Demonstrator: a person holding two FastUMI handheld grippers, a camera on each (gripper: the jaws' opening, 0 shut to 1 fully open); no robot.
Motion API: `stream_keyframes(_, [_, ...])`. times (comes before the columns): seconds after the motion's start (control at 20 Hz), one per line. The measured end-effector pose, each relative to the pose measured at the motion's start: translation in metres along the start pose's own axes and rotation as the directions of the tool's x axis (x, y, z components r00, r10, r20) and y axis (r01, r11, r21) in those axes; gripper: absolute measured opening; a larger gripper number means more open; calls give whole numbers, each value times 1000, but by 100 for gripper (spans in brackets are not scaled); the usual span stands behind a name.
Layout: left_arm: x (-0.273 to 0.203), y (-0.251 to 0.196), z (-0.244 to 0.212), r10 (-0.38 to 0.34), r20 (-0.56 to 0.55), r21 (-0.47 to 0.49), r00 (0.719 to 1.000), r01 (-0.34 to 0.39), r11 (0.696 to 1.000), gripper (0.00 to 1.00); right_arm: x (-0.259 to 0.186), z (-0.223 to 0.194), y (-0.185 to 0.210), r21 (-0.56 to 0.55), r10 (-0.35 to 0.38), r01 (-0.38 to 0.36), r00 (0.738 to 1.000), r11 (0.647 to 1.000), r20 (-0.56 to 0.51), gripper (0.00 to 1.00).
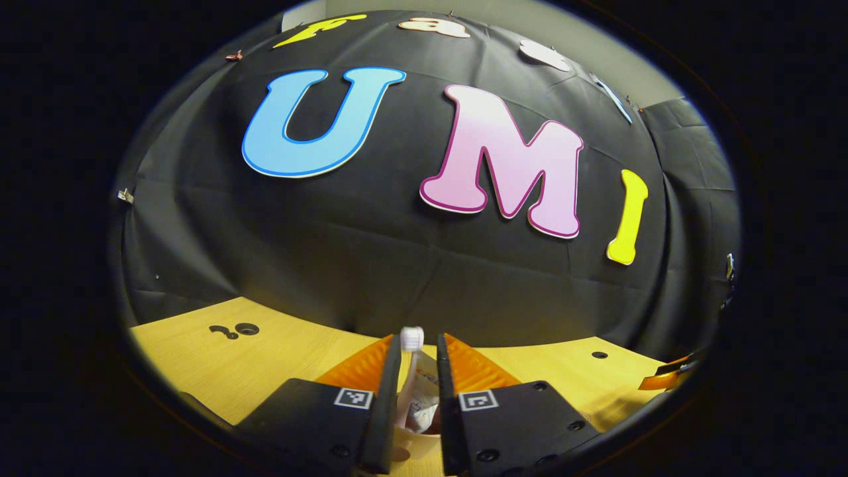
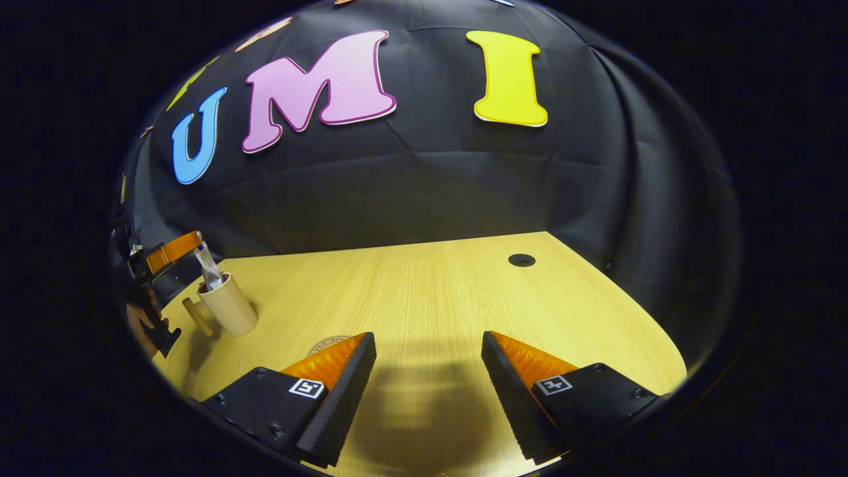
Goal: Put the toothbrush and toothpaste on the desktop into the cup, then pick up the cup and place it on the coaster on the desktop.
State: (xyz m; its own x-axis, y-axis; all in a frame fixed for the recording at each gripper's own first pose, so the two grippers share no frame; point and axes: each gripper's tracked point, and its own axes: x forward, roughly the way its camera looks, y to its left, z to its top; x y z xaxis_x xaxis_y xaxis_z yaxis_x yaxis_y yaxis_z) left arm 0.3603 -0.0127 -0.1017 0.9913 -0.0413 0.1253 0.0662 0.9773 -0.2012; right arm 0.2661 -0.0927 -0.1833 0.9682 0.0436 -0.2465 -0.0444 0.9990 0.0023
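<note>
Between my left gripper's nearly closed fingers stands the toothbrush, pinched upright, bristles up, above the cup holding the toothpaste. My right gripper hangs spread wide over the bare wooden desktop. Off to its left sit the coaster and, beyond it, the cup.

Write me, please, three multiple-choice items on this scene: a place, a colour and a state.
1. Where is the toothpaste? A in the cup B flat on the desktop C on the coaster
2. The toothbrush bristles are: A green B white C red
3. The right gripper is: A shut on the cup B shut on the coaster C open

1A: its tube stands out of the cup's mouth. 2B: the head shows white. 3C: its fingers stand wide apart, nothing between.
</note>
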Motion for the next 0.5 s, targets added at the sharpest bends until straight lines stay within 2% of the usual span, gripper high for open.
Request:
stream_keyframes(0.05, [-2, 0, -1, -1, -9, 10, 1000, 1, 1000, 48, 0, -1, 3, 0, 5, -5, 1000, 1000, 1, 98])
stream_keyframes(0.1, [-4, 1, -1, 3, -22, 21, 1000, -3, 1000, 51, -1, -2, 7, -1, 10, -10, 1000, 1000, 1, 98])
stream_keyframes(0.25, [-16, -2, -2, 4, -63, 69, 998, 0, 998, 90, -2, -2, 15, 1, 26, -26, 1000, 1000, -3, 98])
stream_keyframes(0.4, [-29, -8, -2, -24, -129, 113, 991, 39, 993, 97, -4, -2, 14, 14, 25, -25, 1000, 1000, -12, 98])
stream_keyframes(0.5, [-37, -10, -2, -43, -179, 121, 983, 65, 990, 97, -8, -1, 14, 35, 23, -22, 1000, 999, -15, 98])
